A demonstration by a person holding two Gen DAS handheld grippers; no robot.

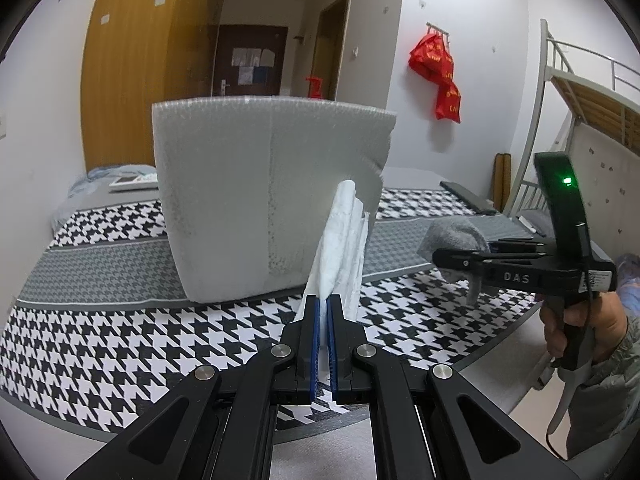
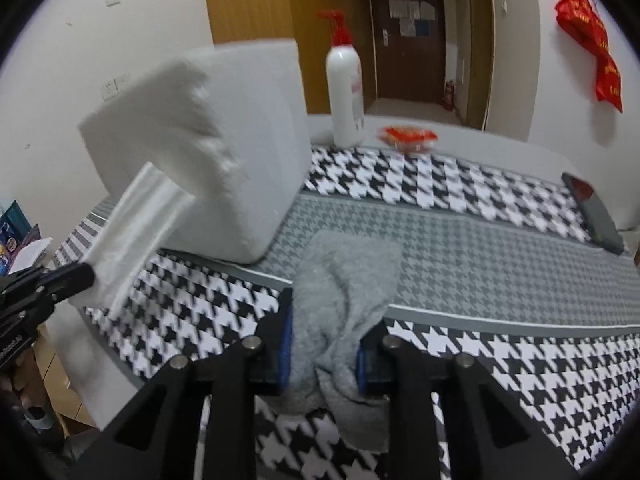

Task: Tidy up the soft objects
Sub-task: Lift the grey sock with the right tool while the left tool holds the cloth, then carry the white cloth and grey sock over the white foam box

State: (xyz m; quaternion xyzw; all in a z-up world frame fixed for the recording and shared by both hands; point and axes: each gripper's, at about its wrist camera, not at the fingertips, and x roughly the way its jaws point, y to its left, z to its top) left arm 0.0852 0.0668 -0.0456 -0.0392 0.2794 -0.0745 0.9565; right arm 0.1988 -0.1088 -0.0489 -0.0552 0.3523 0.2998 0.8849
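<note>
While the left gripper (image 1: 323,312) pinches the white foam bag's (image 1: 256,200) flap, the right gripper's (image 2: 324,344) jaws (part-closed) clamp a grey fuzzy sock (image 2: 344,280) lying lengthwise ahead, toward the bag.

Bed (image 2: 500,240): covered by a houndstooth spread, black-and-white with a grey band across the middle. White pump bottle (image 2: 345,96) with red pump stands upright at the far edge of the bed. Red packet (image 2: 408,136) lies just beside it, apart from the bottle. Dark flat case (image 2: 600,220) lies at the right edge of the bed. Red bags (image 1: 440,76) hang on the white wall. Wooden wardrobe (image 1: 132,72) stands behind the bed. Dark door (image 2: 404,36) with papers stuck on it closes the hallway. Bunk frame (image 1: 580,92), white metal with wooden slats, stands at right.
</note>
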